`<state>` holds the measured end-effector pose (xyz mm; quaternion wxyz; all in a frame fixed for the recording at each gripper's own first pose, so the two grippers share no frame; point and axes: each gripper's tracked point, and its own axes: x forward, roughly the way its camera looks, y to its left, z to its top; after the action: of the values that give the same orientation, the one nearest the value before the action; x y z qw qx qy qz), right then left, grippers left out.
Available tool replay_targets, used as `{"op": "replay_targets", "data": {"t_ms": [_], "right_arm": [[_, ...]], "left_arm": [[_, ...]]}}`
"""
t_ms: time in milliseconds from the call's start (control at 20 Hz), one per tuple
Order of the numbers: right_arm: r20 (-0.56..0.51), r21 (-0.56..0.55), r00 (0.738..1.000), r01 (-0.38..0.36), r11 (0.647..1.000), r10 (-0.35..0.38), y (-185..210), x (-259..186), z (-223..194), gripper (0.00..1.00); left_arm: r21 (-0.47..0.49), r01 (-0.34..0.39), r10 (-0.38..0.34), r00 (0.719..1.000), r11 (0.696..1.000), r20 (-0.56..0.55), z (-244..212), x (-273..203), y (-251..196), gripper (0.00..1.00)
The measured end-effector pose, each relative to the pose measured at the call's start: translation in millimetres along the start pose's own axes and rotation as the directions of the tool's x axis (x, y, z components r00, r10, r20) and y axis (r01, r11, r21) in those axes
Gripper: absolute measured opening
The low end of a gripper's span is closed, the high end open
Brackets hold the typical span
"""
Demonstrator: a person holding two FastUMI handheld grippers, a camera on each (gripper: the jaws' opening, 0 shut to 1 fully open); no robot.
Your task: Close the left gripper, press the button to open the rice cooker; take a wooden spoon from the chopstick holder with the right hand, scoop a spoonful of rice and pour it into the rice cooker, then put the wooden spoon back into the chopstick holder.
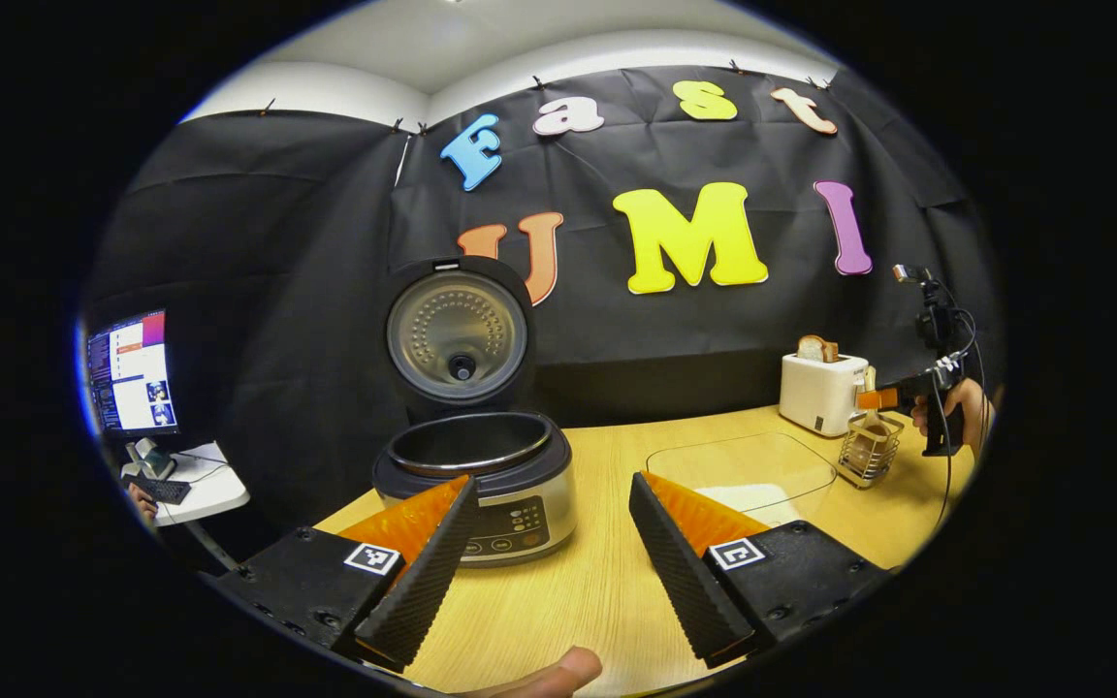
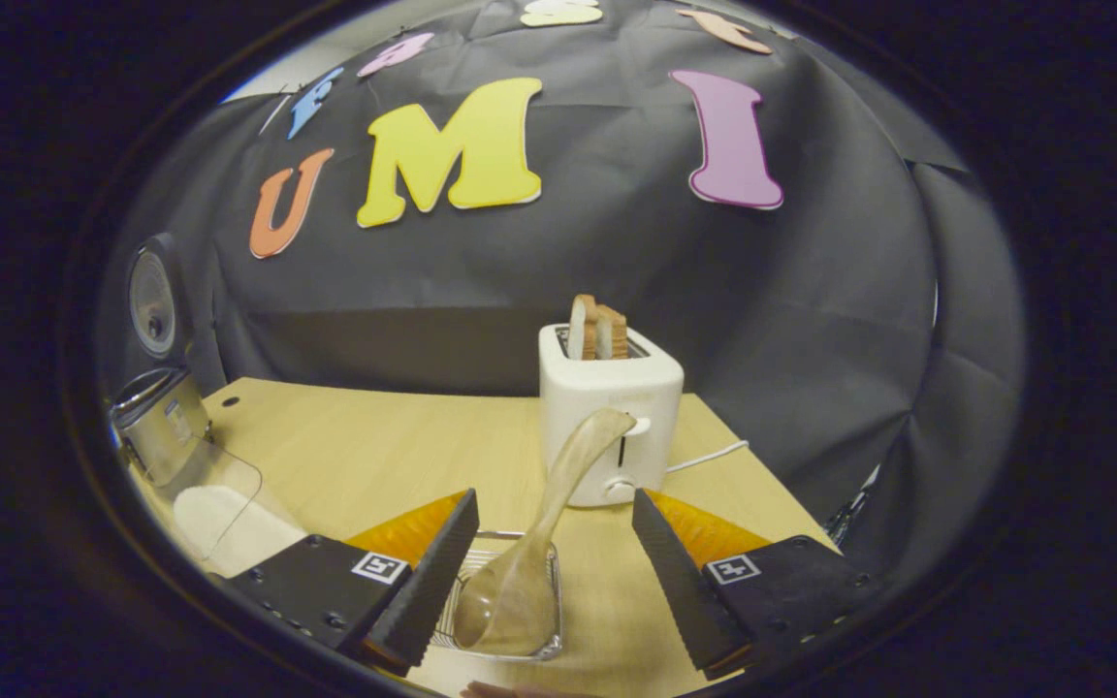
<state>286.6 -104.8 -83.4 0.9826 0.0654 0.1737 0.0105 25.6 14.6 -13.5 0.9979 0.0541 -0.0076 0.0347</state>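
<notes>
A mock kitchen set up inside a recording booth, not a real home. Kitchen things on a pale wooden desk (image 1: 607,582): an open rice cooker (image 1: 476,475), a white toaster (image 2: 609,412) with bread slices in it, a wire holder (image 2: 505,601) with a wooden spoon (image 2: 529,562). Black cloth (image 1: 277,291) pinned up as walls under a plain white ceiling. Off to one side, a lit monitor (image 1: 129,373) and keyboard (image 1: 161,490) on a small white table (image 1: 214,490).

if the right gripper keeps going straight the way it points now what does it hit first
Most likely the wooden spoon, standing in the chopstick holder between the open right gripper fingers. The toaster stands farther behind, though depth is hard to judge.
</notes>
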Motion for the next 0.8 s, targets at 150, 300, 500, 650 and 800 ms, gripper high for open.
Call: {"op": "replay_targets", "data": {"t_ms": [150,300,500,650,800], "right_arm": [[-0.048,0.025,0.999,0.005,1.0,-0.004,0,23,7,0.95],[-0.122,0.065,0.993,0.005,0.998,0.003,1,35,3,0.94],[-0.186,0.124,0.982,0.007,0.992,0.017,2,43,-6,0.73],[-0.211,0.11,0.977,0.011,0.994,0.012,2,53,-13,0.62],[-0.232,0.111,0.973,0.017,0.994,0.01,4,57,-19,0.45]], "left_arm": [[0.029,-0.019,0.019,1.0,0.999,0.0,-1,-1,5,0.99],[0.041,-0.021,0.021,1.0,0.999,0.012,2,-3,1,0.99],[0.037,-0.008,0.007,1.0,0.999,0.015,4,-5,-1,0.99],[0.032,-0.015,0.015,1.0,0.999,-0.01,-1,-7,0,0.99],[0.029,-0.023,0.023,1.0,0.999,-0.02,-1,-8,3,0.99]]}}
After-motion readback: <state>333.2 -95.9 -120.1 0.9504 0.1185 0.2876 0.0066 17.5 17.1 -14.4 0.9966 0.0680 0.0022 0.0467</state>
